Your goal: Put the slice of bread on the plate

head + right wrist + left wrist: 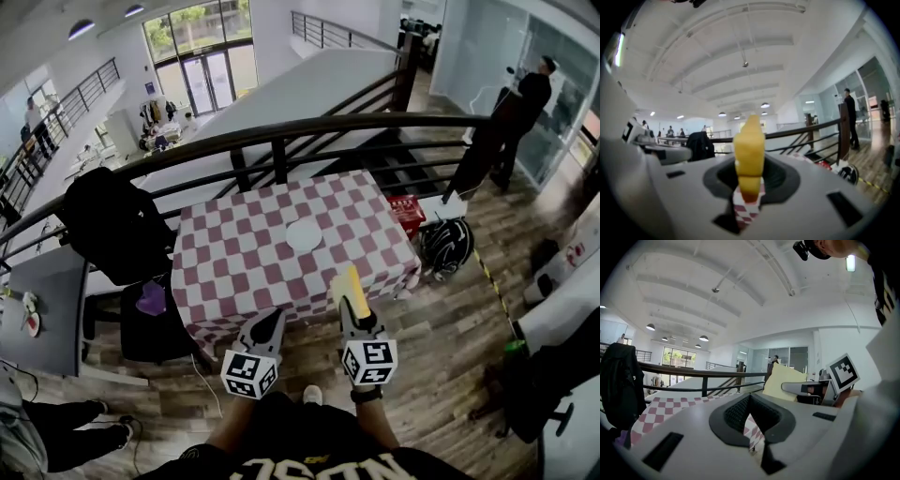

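Yellow bread slice, one; plate, one.

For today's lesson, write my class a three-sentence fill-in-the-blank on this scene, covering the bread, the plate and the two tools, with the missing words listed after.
1. The yellow slice of bread is clamped ____ the jaws of the right tool.
2. The white plate lies on the ____ with the checked cloth, and there is no bread on it yet.
3. The left tool holds ____.

Missing words: between; table; nothing.
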Motion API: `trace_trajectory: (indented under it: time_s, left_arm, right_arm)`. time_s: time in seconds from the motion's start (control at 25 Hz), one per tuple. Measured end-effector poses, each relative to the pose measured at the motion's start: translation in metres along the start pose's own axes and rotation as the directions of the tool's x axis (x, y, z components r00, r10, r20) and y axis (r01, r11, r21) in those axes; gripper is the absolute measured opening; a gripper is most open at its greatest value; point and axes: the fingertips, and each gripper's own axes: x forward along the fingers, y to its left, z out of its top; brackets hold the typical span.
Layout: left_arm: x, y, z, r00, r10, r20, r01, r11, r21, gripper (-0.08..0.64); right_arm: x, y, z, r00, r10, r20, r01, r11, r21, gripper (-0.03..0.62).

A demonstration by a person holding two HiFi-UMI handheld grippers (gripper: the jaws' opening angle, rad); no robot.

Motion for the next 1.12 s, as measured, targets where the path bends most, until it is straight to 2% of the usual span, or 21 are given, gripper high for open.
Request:
trace_trajectory:
  time_s: [0.2, 0.44, 0.64, 0.84, 0.96, 1.12]
  left_arm:
    - [0.019, 0.017, -0.003, 1.000, 0.022, -0.022, -0.022, 1.000, -0.010, 0.018]
    - [0.063, 0.042, -0.014, 0.999, -0.001, -0.048, -0.002, 0.999, -0.051, 0.018]
    - [0.117, 0.083, -0.001, 0.999, -0.044, -0.023, 0.043, 0.998, -0.050, 0.018]
    - [0.169, 0.147, 0.025, 0.999, -0.049, 0.018, 0.049, 0.998, -0.045, 0.018]
    - [0.197, 0.170, 0.024, 0.997, -0.073, 0.007, 0.073, 0.994, -0.076, 0.018]
    - [0.220, 0.184, 0.010, 0.993, -0.118, -0.014, 0.116, 0.990, -0.074, 0.018]
  right_arm:
    - [0.024, 0.004, -0.009, 0.999, 0.041, -0.027, -0.041, 0.999, 0.007, 0.097]
    - [0.063, -0.013, -0.015, 0.997, 0.020, -0.070, -0.020, 1.000, 0.008, 0.097]
    - [0.122, -0.032, -0.003, 0.997, -0.032, -0.077, 0.031, 0.999, -0.012, 0.097]
    - [0.199, -0.030, 0.030, 0.998, -0.030, -0.056, 0.026, 0.997, -0.077, 0.097]
    - [0.238, -0.025, 0.038, 0.998, -0.026, -0.059, 0.021, 0.996, -0.087, 0.097]
    - [0.267, -0.020, 0.026, 0.995, -0.036, -0.093, 0.028, 0.996, -0.080, 0.097]
